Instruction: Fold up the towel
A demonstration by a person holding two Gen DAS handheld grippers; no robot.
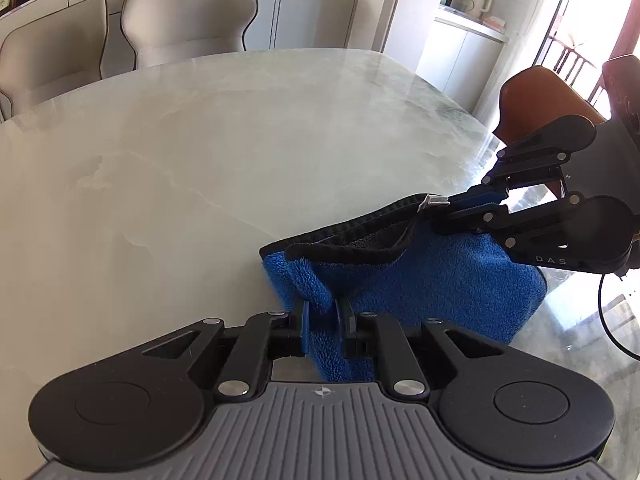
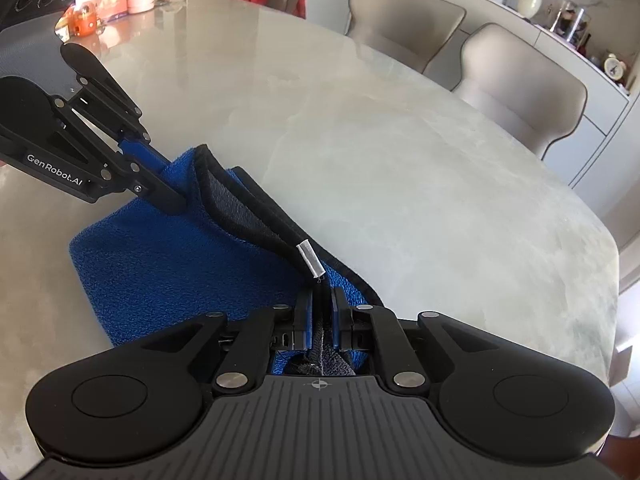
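Marble table (image 1: 200, 152): both hand-held grippers pinch blue towel (image 1: 440, 280).

We see strong daylight pouring from the window (image 1: 592, 20) at the far right of the left wrist view, blown out to white there. It leaves a glossy sheen on the marble table (image 1: 200, 152). Both fisheye views bend straight lines near the edges, and focus stays fairly sharp throughout.
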